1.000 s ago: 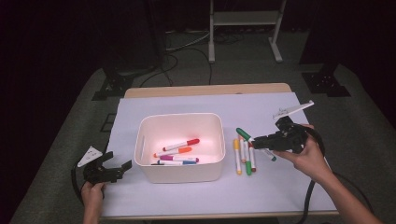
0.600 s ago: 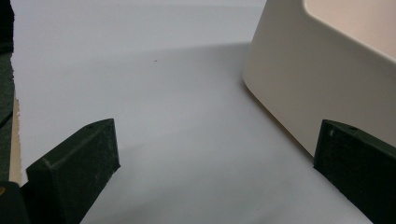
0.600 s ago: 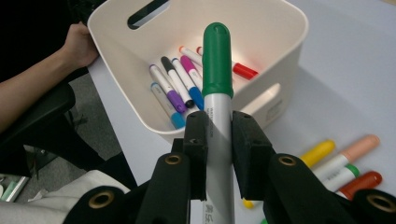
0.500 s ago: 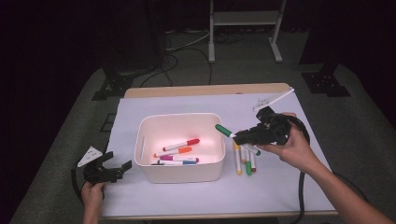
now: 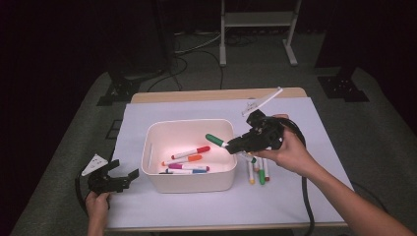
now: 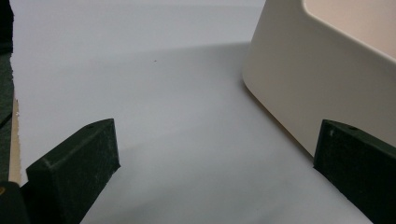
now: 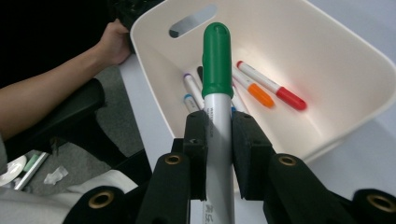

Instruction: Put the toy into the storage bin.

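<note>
The right gripper [image 5: 235, 143] clamps a green-capped marker [image 7: 217, 84], its long axis pointing over the white bin's [image 5: 192, 183] rim. The left gripper [image 5: 123, 177], jaws apart, rests beside the bin.

Black tongs [image 7: 218, 140] with brass-coloured screws, trailing a black cable [image 5: 306, 196].

White-barrelled marker with a green cap [image 7: 217, 60], clamped by its barrel between the black jaws of the right gripper [image 5: 235, 145]; green cap [image 5: 215, 140] poking out over the right rim of the white bin [image 5: 187, 184], pointing toward its inside, tilted slightly upward; held above the red, orange, purple and blue markers lying on the bin's floor
</note>
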`<control>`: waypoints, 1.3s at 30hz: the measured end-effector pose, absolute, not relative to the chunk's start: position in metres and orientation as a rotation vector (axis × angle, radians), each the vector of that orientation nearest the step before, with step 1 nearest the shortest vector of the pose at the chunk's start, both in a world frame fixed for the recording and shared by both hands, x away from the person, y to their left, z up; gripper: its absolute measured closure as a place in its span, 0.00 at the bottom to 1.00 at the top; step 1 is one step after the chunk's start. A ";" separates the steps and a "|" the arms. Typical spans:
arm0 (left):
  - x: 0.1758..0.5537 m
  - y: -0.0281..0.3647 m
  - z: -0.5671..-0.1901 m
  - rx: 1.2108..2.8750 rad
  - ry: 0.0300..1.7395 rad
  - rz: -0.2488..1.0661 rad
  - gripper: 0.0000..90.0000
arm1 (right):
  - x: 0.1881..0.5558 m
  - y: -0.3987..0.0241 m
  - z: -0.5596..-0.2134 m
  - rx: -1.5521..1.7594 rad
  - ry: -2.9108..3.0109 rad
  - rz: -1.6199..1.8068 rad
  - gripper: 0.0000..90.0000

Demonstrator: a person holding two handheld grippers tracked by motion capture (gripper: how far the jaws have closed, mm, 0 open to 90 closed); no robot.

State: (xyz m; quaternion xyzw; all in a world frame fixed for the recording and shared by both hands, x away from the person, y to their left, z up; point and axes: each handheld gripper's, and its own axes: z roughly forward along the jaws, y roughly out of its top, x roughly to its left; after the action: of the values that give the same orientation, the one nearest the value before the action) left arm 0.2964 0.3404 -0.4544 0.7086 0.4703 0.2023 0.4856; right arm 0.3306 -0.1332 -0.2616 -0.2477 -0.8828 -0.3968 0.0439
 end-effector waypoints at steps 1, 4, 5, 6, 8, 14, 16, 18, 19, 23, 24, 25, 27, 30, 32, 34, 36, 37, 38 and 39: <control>0.296 0.340 -0.454 1.724 1.144 0.494 0.00 | 0.330 -0.130 -0.261 -0.753 -2.700 -1.210 0.85; 0.296 0.340 -0.454 1.724 1.144 0.494 0.00 | 0.329 -0.123 -0.261 -0.732 -2.700 -1.202 0.85; 0.296 0.340 -0.454 1.724 1.143 0.493 0.00 | 0.329 -0.117 -0.261 -0.714 -2.703 -1.197 0.85; 0.296 0.340 -0.454 1.725 1.143 0.492 0.00 | 0.329 -0.114 -0.261 -0.704 -2.702 -1.197 0.85; 0.296 0.341 -0.454 1.726 1.143 0.491 0.00 | 0.330 -0.109 -0.261 -0.687 -2.701 -1.196 0.85; 0.296 0.341 -0.454 1.727 1.144 0.489 0.00 | 0.331 -0.096 -0.263 -0.649 -2.694 -1.185 0.85; 0.296 0.341 -0.454 1.724 1.144 0.489 0.00 | 0.333 -0.088 -0.265 -0.629 -2.694 -1.176 0.85; 0.296 0.341 -0.454 1.724 1.144 0.490 0.00 | 0.333 -0.086 -0.266 -0.624 -2.694 -1.172 0.85; 0.296 0.341 -0.454 1.724 1.144 0.489 0.00 | 0.334 -0.082 -0.267 -0.614 -2.692 -1.168 0.85; 0.296 0.341 -0.454 1.727 1.142 0.488 0.00 | 0.338 -0.070 -0.270 -0.575 -2.696 -1.154 0.85; 0.296 0.341 -0.454 1.728 1.142 0.488 0.00 | 0.338 -0.070 -0.270 -0.575 -2.696 -1.154 0.85; 0.296 0.341 -0.454 1.727 1.142 0.488 0.00 | 0.340 -0.063 -0.273 -0.562 -2.695 -1.149 0.85; 0.296 0.341 -0.454 1.727 1.143 0.486 0.00 | 0.341 -0.058 -0.275 -0.553 -2.694 -1.136 0.84; 0.296 0.341 -0.454 1.727 1.143 0.484 0.00 | 0.345 -0.050 -0.280 -0.532 -2.692 -1.118 0.85; 0.296 0.341 -0.454 1.727 1.143 0.485 0.00 | 0.346 -0.047 -0.282 -0.528 -2.690 -1.114 0.84; 0.296 0.341 -0.454 1.722 1.144 0.484 0.00 | 0.349 -0.040 -0.287 -0.520 -2.686 -1.098 0.84; 0.296 0.341 -0.454 1.720 1.145 0.482 0.00 | 0.351 -0.035 -0.291 -0.510 -2.690 -1.087 0.84; 0.296 0.341 -0.454 1.719 1.145 0.482 0.00 | 0.352 -0.033 -0.292 -0.504 -2.691 -1.084 0.84; 0.296 0.341 -0.454 1.720 1.144 0.481 0.00 | 0.353 -0.030 -0.294 -0.503 -2.691 -1.077 0.84; 0.296 0.341 -0.454 1.719 1.144 0.481 0.00 | 0.354 -0.028 -0.296 -0.495 -2.691 -1.069 0.84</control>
State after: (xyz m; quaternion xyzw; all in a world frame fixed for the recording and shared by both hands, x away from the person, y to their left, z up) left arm 0.2964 0.3407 -0.4543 0.7074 0.4707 0.1981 0.4886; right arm 0.3538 -0.0285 -0.2956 -0.1676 -0.9114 -0.3618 0.1018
